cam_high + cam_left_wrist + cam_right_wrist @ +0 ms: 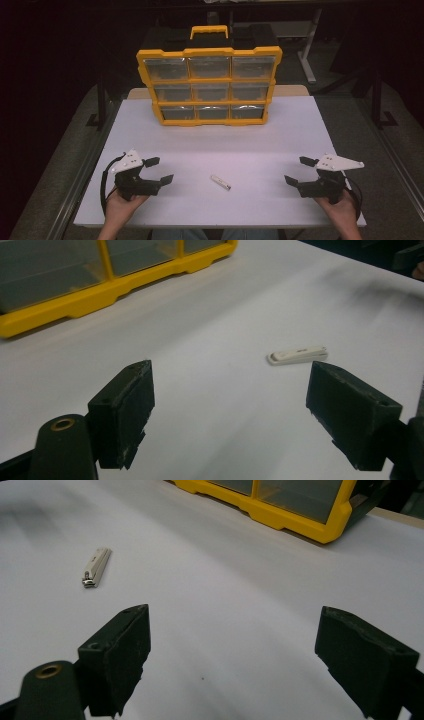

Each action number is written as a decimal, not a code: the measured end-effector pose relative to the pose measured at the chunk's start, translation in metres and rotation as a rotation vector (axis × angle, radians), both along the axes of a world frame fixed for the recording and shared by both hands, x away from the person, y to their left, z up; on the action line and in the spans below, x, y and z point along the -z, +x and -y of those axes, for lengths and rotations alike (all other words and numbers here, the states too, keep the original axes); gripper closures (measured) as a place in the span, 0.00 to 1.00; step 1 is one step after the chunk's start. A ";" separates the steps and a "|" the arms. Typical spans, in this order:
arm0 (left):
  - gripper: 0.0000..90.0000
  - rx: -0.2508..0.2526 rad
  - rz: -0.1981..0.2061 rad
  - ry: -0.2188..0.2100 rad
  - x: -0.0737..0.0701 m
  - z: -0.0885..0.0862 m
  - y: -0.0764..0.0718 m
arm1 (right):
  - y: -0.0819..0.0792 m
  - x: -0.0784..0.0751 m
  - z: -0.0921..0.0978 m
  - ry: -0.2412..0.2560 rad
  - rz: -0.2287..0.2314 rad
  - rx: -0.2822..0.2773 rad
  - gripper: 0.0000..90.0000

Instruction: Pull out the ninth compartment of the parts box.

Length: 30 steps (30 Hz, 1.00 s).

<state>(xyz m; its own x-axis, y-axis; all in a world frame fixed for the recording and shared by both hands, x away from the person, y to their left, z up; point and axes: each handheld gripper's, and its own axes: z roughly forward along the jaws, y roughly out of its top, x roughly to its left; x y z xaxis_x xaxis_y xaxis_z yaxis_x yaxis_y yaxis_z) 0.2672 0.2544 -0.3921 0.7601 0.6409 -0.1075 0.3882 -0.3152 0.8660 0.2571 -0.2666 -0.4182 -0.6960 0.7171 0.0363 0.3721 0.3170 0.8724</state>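
Note:
A small white nail clipper [220, 182] lies flat near the table's front edge, between the two hands. In the left gripper view the nail clipper [297, 355] rests ahead and to the right; in the right gripper view the nail clipper [96, 567] sits ahead to the left. My left gripper [159, 170] is held at the front left, open and empty, jaws wide apart. My right gripper [301, 171] is held at the front right, also open and empty. A yellow organizer [209, 85] with clear drawers, all pushed in, stands upright at the back.
The white table top [280, 135] stretches between the organizer and the grippers. The yellow organizer base [115, 287] shows at the upper left of the left gripper view, and the organizer base [280, 510] at the upper right of the right gripper view. Dark floor and table legs surround the table.

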 end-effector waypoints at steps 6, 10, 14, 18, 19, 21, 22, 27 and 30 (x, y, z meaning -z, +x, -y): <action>0.21 0.059 0.009 0.002 -0.008 0.025 0.011 | 0.000 0.000 0.002 0.006 0.001 0.000 0.15; 0.21 0.083 -0.008 0.012 -0.007 0.038 0.018 | 0.000 0.000 0.003 0.010 0.001 -0.003 0.15; 0.21 0.102 -0.016 0.012 -0.005 0.047 0.021 | 0.000 0.000 0.001 0.008 0.002 -0.010 0.15; 0.22 0.115 -0.017 0.012 -0.006 0.054 0.024 | 0.000 0.000 0.000 0.007 -0.001 -0.015 0.15; 0.22 0.121 -0.021 0.020 -0.007 0.055 0.025 | 0.000 0.000 0.000 0.007 -0.004 -0.015 0.15; 0.22 0.124 -0.025 0.007 -0.007 0.058 0.027 | 0.000 0.000 0.000 0.006 -0.003 -0.017 0.15; 0.22 0.128 -0.030 0.005 -0.007 0.060 0.028 | 0.000 0.000 0.000 0.006 0.000 -0.019 0.15; 0.23 0.143 -0.040 0.005 -0.007 0.067 0.033 | 0.000 0.000 0.000 0.008 -0.001 -0.021 0.15; 0.23 0.155 -0.050 -0.015 -0.005 0.075 0.036 | 0.000 0.000 0.000 0.008 0.002 -0.025 0.15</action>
